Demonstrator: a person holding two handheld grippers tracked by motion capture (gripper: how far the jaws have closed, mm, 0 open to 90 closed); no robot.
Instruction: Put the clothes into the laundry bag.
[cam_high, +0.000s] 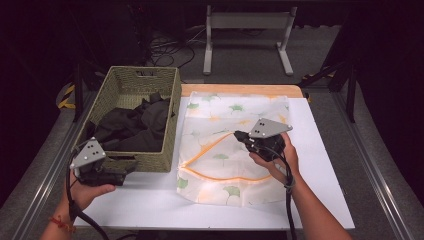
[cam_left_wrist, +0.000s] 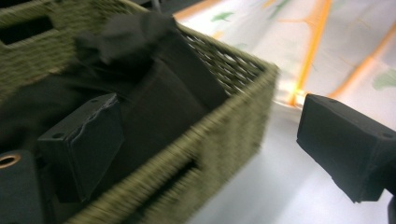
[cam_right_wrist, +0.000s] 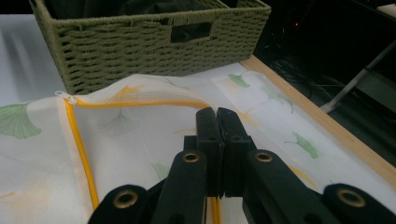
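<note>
Two tongs are at work, one in each of the person's hands. The right tongs (cam_right_wrist: 217, 116) have their jaws pressed flat together; whether a fold of the cloth under them is pinched between I cannot tell. In the high view these right tongs (cam_high: 239, 135) sit over the middle of the laundry bag (cam_high: 220, 150). The left tongs (cam_left_wrist: 205, 135) stand wide, their two black jaws well apart with nothing between them; one jaw shows in front of the basket's inside, the other over the bare surface. From above, the left tongs (cam_high: 131, 165) hover at the basket's near corner.

There is one laundry bag, lying flat on the white surface (cam_high: 320, 165) just beside the basket. It is thin, pale and half see-through, printed with green fan-shaped leaves and fainter orange ones, and edged by one orange zipper line that curves across it. In the right gripper view the laundry bag (cam_right_wrist: 140, 135) shows the zipper's small white pull at its corner near the basket.

There is one woven basket (cam_high: 172, 125), olive green, with a handle slot in its end walls. Inside lies a heap of dark clothing (cam_high: 135, 125), crumpled; how many pieces I cannot tell.
</note>
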